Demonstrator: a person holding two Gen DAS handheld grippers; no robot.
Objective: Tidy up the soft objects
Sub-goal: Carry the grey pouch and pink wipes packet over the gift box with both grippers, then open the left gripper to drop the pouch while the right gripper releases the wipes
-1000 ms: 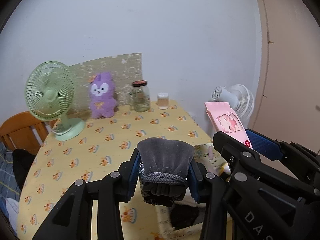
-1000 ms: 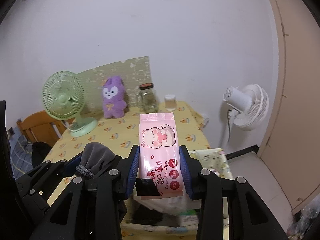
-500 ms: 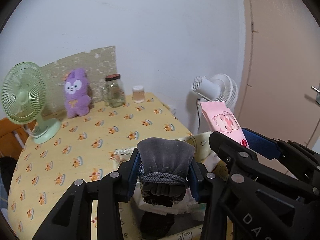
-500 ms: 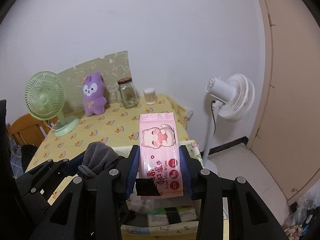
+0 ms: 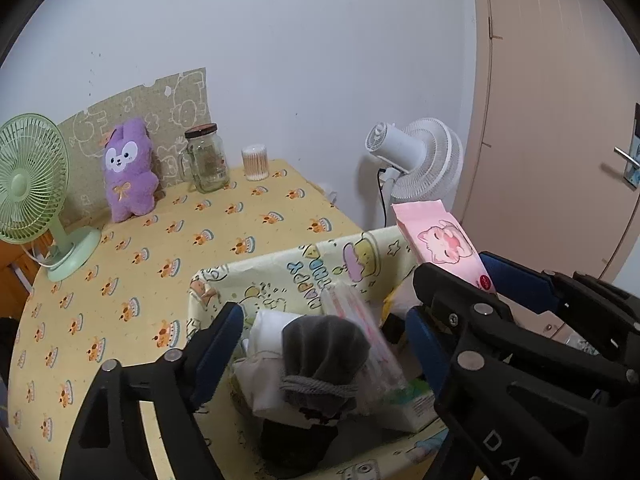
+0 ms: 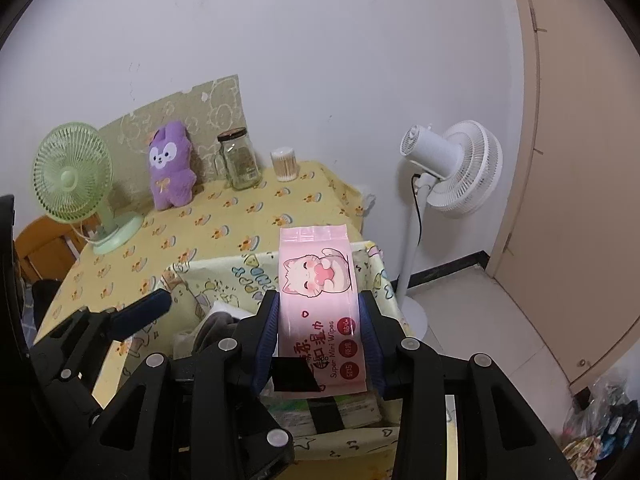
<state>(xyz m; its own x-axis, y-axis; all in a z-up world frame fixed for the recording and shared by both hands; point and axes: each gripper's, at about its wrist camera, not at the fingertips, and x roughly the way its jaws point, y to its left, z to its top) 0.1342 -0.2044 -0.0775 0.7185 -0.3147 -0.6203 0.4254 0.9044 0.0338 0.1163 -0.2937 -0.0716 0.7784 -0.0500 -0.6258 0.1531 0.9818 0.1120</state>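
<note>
My left gripper [image 5: 322, 320] hangs over a yellow cartoon-print fabric box [image 5: 280, 268], and its jaws are opening. A grey drawstring pouch [image 5: 324, 344] lies between them, free of both blue pads, resting on white cloth and packets inside the box. My right gripper [image 6: 319, 304] is shut on a pink pack of wet wipes [image 6: 318, 292] with a cat picture, held above the box's right half. In the left wrist view the pack [image 5: 440, 240] sticks up at the right. The pouch [image 6: 218, 324] is partly hidden in the right wrist view.
On the yellow tablecloth [image 5: 160, 240] stand a green desk fan [image 5: 32, 184], a purple plush [image 5: 128, 168], a glass jar [image 5: 206, 158] and a cotton swab tub [image 5: 255, 162]. A white floor fan [image 5: 416, 160] and a door [image 5: 560, 120] are right of the table.
The left jaws have spread apart and let go of the grey pouch, which now sits lower in the box. Both grippers have sunk toward the box. The right grip is unchanged.
</note>
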